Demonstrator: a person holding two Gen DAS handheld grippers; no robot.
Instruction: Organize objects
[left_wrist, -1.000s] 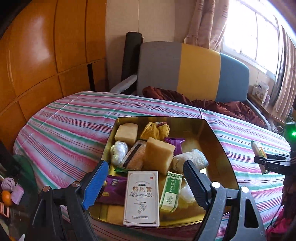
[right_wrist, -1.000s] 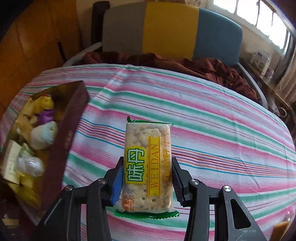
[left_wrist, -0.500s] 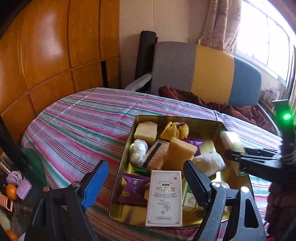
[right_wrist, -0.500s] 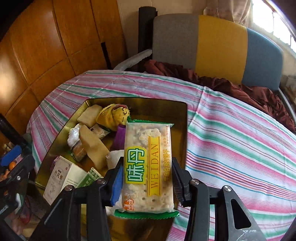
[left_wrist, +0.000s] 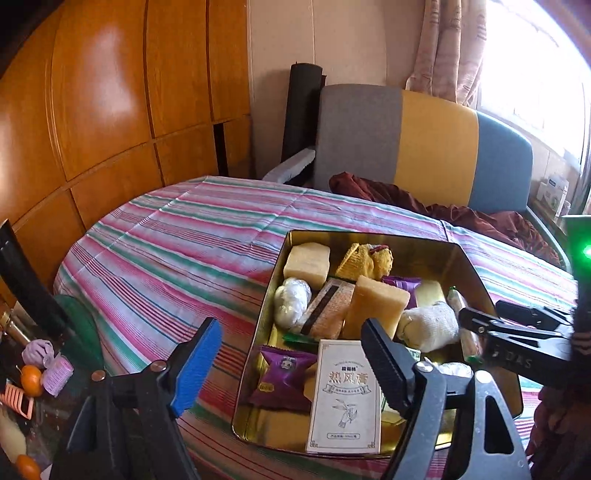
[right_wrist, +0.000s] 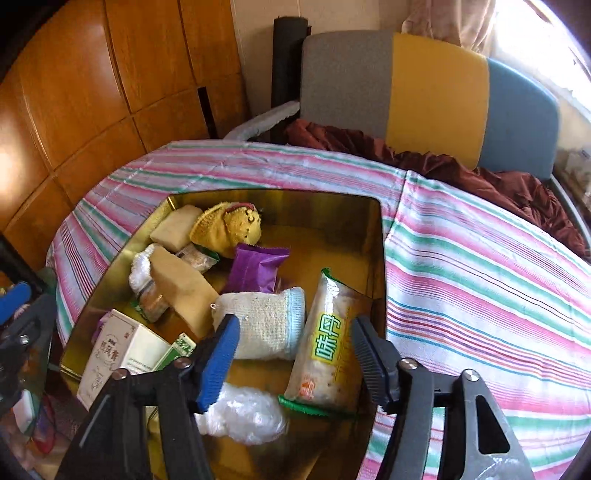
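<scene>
My right gripper (right_wrist: 291, 356) is over the gold tin (right_wrist: 375, 258), jaws opening, and the cracker packet (right_wrist: 327, 347) sits between my fingers but clear of both pads: let go, not gripped. It lies in the tin just ahead of my tips, leaning against the tin's right wall, its green crimped end toward me. Just to its left, touching it, is the white sock roll (right_wrist: 266, 323), right in front of my blue pad (right_wrist: 218, 363). Beyond that, a purple sachet (right_wrist: 255, 267). My left gripper (left_wrist: 291, 363) hangs at the tin's near left corner, jaws wide and easing inward, nothing between them; the white box (left_wrist: 345, 398) lies just ahead of my right-hand finger (left_wrist: 384, 363) there.
</scene>
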